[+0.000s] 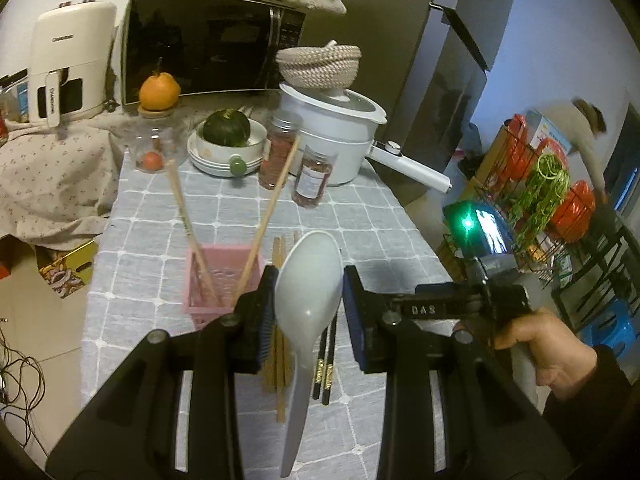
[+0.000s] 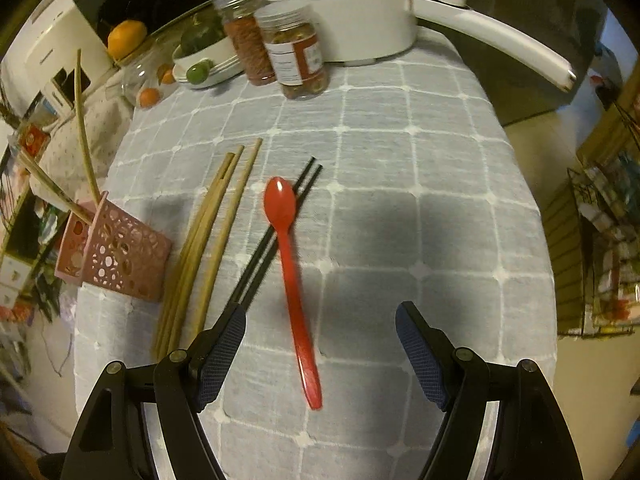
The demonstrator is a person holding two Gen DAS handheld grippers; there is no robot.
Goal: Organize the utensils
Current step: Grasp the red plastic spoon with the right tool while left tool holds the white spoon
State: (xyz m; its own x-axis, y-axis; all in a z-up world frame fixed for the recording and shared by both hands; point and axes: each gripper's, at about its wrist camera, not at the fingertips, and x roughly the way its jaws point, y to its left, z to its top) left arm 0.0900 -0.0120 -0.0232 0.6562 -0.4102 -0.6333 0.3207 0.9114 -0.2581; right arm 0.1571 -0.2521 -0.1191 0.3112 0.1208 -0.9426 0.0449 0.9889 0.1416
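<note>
My left gripper is shut on a white plastic spoon, bowl up and handle hanging down, held above the table just right of the pink perforated holder. The holder has two wooden chopsticks standing in it. Wooden chopsticks and black chopsticks lie on the cloth under the spoon. In the right wrist view my right gripper is open above a red spoon, which lies across the black chopsticks, with wooden chopsticks and the pink holder to its left.
A grey checked tablecloth covers the table. At the back stand two jars, a white pot with a long handle, stacked bowls holding a green squash, a glass jar topped by an orange, a microwave.
</note>
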